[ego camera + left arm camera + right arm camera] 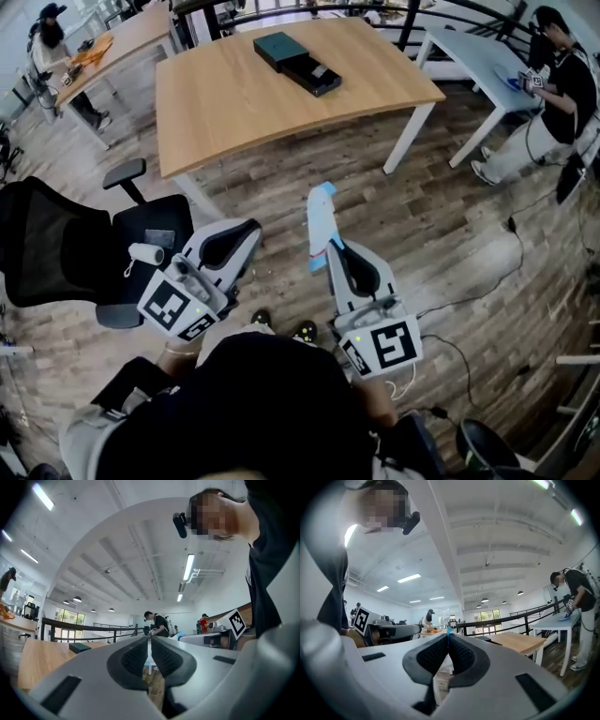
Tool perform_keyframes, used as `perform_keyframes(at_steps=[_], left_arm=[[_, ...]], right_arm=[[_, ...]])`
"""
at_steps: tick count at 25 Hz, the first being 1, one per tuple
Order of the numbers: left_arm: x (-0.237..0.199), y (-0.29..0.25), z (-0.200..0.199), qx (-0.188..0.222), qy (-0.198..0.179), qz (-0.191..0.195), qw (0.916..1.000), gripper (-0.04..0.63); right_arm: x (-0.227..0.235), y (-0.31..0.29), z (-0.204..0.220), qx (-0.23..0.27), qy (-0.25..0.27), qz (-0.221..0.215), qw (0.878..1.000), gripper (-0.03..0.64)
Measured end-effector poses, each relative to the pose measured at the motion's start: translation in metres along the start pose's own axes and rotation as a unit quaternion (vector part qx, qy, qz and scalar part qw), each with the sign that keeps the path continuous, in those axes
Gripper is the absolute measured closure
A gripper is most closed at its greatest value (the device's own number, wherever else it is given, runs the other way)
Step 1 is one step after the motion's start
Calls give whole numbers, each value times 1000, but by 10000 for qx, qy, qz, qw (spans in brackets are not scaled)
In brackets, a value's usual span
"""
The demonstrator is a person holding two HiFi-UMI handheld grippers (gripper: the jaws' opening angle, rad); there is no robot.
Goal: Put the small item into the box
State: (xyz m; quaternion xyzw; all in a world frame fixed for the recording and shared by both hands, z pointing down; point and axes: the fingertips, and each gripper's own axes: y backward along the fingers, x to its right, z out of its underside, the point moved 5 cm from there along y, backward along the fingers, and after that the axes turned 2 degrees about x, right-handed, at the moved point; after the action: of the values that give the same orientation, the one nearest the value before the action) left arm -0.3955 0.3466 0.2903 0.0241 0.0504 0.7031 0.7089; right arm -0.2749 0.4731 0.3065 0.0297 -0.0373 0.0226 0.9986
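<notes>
The dark box (295, 61) lies on the far side of the wooden table (244, 98), its drawer slid out to the right; it shows small in the left gripper view (79, 647). I stand back from the table on the wood floor. My right gripper (335, 248) is shut on a thin white packet with a blue tip (321, 225), which sticks out forward past the jaws; its blue tip (448, 631) peeks above the closed pads. My left gripper (246, 230) is held beside it, jaws shut with nothing between them (149, 641).
A black office chair (56, 248) stands close on my left with a small white roll (145, 253) on its seat. A white table (478, 56) and a person (553, 94) are at the right. Another person sits at the far-left table (112, 47). Cables (469, 300) trail on the floor.
</notes>
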Motion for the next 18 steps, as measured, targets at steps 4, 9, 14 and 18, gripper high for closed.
perform_keyframes(at_steps=[4,9,14,18], left_arm=[[10,3,-1,-14,-11,-190,9998,563],[23,13,1,-48,-28,-443,9990,563],[20,18,-2,-119,-62,-546,9984,563],[22,16,2,-101,-25,-501,9987,563]], right_arm=[[4,6,1,38,-63,-149,9999,592],[3,10,6,74,-195,-391,9990,592],[-1,5,3,188,-317,-509,9980,592],[1,9,3,199,-289,-450,9984,592]])
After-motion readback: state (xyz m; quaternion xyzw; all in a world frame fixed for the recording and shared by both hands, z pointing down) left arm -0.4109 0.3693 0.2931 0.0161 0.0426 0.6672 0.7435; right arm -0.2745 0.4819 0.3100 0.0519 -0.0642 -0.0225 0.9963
